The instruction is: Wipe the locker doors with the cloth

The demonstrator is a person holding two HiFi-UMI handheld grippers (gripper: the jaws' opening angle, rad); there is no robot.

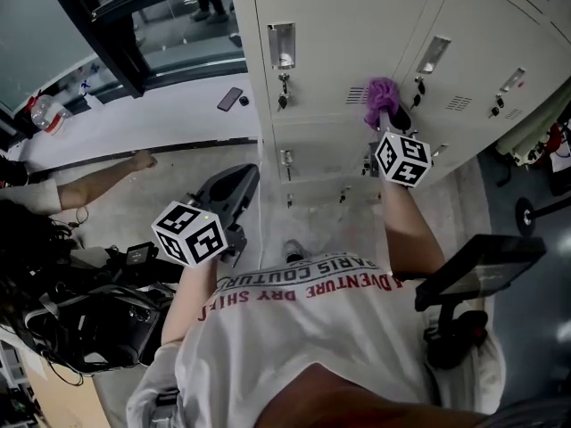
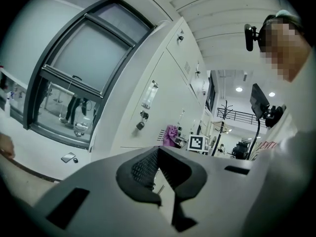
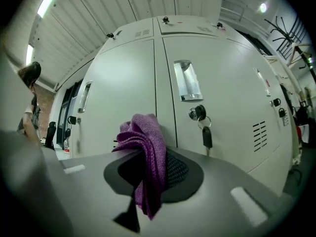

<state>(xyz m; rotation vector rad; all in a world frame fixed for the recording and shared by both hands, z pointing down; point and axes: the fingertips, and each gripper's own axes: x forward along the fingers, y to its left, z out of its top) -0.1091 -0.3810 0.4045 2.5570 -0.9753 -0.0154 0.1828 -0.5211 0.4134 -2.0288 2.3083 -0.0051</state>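
Note:
The pale grey locker doors (image 1: 339, 34) stand ahead, with metal handles and keys hanging in their locks. My right gripper (image 1: 390, 116) is shut on a bunched purple cloth (image 1: 382, 94), held up at the seam between two upper doors. In the right gripper view the cloth (image 3: 144, 137) hangs from the closed jaws of that gripper (image 3: 148, 154), close to a door (image 3: 227, 93); whether it touches is unclear. My left gripper (image 1: 243, 176) is held low and away from the lockers, shut on nothing. The left gripper view shows that gripper (image 2: 157, 152) and, far off, the cloth (image 2: 171, 134).
A phone (image 1: 230, 98) lies on the white ledge below the window at upper left. Another person's arm (image 1: 98, 181) reaches in from the left above dark equipment (image 1: 89, 315). A black stand (image 1: 473, 270) is at my right. A key (image 3: 206, 136) dangles beside the cloth.

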